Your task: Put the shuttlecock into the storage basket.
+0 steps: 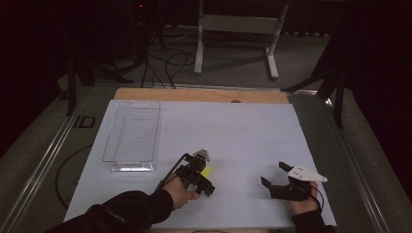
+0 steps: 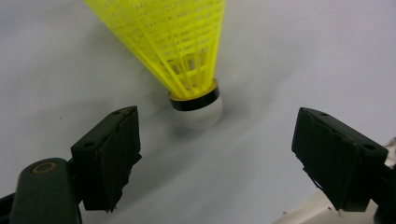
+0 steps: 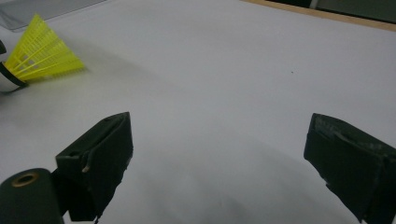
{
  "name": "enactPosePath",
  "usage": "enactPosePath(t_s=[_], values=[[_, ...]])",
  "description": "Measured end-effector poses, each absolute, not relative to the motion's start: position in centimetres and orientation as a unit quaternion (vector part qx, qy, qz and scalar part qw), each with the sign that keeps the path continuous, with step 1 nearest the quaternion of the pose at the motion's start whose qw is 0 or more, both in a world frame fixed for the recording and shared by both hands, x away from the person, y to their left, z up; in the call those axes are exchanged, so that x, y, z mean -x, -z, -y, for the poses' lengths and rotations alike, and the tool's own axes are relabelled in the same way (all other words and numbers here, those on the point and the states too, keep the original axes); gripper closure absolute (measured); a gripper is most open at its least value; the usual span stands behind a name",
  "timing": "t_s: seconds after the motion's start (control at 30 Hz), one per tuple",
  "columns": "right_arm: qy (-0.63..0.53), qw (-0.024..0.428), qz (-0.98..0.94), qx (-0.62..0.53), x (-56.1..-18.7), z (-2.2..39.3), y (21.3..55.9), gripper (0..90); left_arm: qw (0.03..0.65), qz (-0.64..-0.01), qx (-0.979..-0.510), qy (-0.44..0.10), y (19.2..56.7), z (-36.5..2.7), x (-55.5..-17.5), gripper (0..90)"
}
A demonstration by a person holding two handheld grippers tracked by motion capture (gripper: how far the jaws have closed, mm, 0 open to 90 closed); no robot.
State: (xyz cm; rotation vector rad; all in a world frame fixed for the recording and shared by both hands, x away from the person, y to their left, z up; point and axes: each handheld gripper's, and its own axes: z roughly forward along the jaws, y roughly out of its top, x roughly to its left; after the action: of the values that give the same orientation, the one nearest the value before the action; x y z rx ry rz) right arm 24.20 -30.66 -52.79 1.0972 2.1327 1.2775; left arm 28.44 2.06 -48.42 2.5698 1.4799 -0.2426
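A yellow plastic shuttlecock (image 1: 207, 171) with a white cork and a black band lies on the white mat (image 1: 243, 131). In the left gripper view the shuttlecock (image 2: 187, 46) points its cork toward me, just beyond the two black pads. My left gripper (image 2: 219, 140) is open, and its pads stand apart from the cork on either side. From above, that left gripper (image 1: 205, 175) sits right at the shuttlecock. My right gripper (image 1: 274, 174) rests open on the mat to the right, with nothing between its jaws. In the right gripper view (image 3: 219, 149) the shuttlecock (image 3: 42, 58) lies far left.
A clear plastic tray (image 1: 130, 166) with nothing in it stands on the mat's left side, beyond my left hand. The table's wooden edge (image 1: 204, 94) runs along the far side. Cables and a metal stand (image 1: 233, 29) are on the floor behind.
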Motion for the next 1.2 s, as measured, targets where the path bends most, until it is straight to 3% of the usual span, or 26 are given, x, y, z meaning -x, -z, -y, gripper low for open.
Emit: enactPosePath(t_s=[0.23,0.43,0.73,1.07,1.2], values=[[-0.457,0.212,-0.768,-0.396,-24.2,30.6,52.8,8.5,0.077,-0.500,-0.859,0.080,49.1,-1.7,-29.0,32.6],[-0.457,0.213,-0.766,-0.399,-24.1,30.7,52.7,8.5,0.069,-0.501,-0.859,0.074,49.6,-1.6,-29.4,35.5],[-0.456,0.214,-0.766,-0.398,-24.1,30.7,52.7,8.5,0.066,-0.491,-0.864,0.091,50.0,-2.0,-29.6,61.6],[-0.456,0.214,-0.768,-0.396,-24.2,30.7,52.7,8.5,0.072,-0.477,-0.871,0.096,49.7,-2.7,-29.7,63.8],[-0.454,0.215,-0.769,-0.396,-24.2,30.6,52.8,8.5,0.075,-0.443,-0.887,0.103,49.3,-2.5,-29.6,64.1]])
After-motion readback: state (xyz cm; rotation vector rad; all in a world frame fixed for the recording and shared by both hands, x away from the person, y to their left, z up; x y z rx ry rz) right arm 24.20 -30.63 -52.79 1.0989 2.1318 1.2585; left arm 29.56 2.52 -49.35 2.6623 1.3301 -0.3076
